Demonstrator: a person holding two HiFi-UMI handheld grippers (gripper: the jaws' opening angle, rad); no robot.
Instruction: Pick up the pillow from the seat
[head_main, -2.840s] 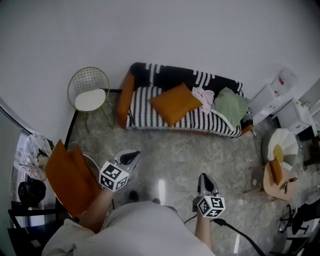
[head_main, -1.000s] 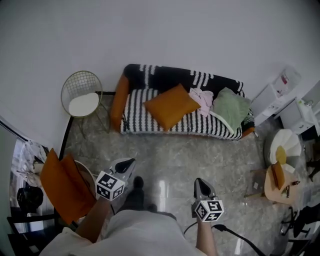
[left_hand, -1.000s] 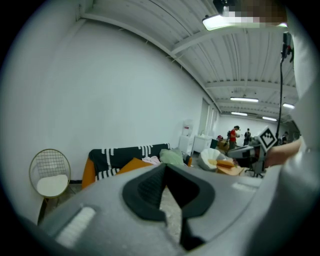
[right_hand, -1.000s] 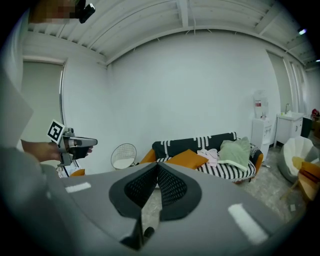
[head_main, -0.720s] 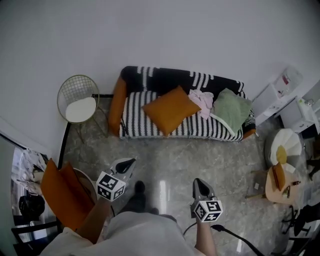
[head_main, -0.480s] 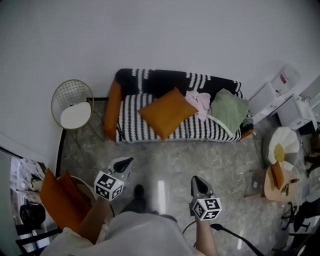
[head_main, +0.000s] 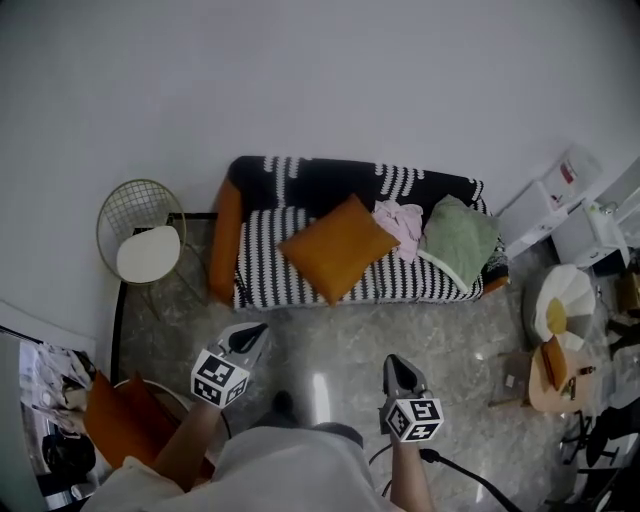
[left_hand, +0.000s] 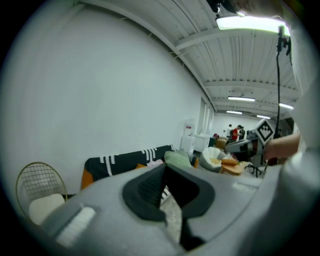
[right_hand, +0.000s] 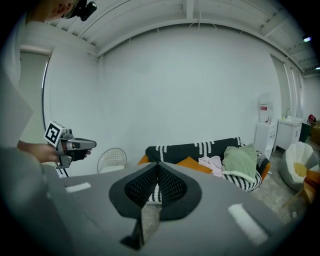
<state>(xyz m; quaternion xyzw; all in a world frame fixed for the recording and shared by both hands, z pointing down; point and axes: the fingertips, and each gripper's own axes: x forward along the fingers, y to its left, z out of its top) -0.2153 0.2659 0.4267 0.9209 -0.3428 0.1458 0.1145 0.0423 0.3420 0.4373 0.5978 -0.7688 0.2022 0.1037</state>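
Nearest the person, over the marbled floor (head_main: 330, 335), the left tongs (head_main: 257, 330) and the right tongs (head_main: 393, 361) are each pressed together with nothing pinched between the jaws (each one's own view shows the pads meeting). They are held side by side, well apart, both pointing toward the sofa (head_main: 265, 272). Beyond them, that black-and-white striped sofa stands against the white wall. The orange pillow (head_main: 338, 248) lies tilted on its seat, near the middle. A pink cloth (head_main: 402, 222) lies just beside the pillow, with a green cloth (head_main: 460, 235) past that. Left of the sofa stands a wire chair (head_main: 140, 232).
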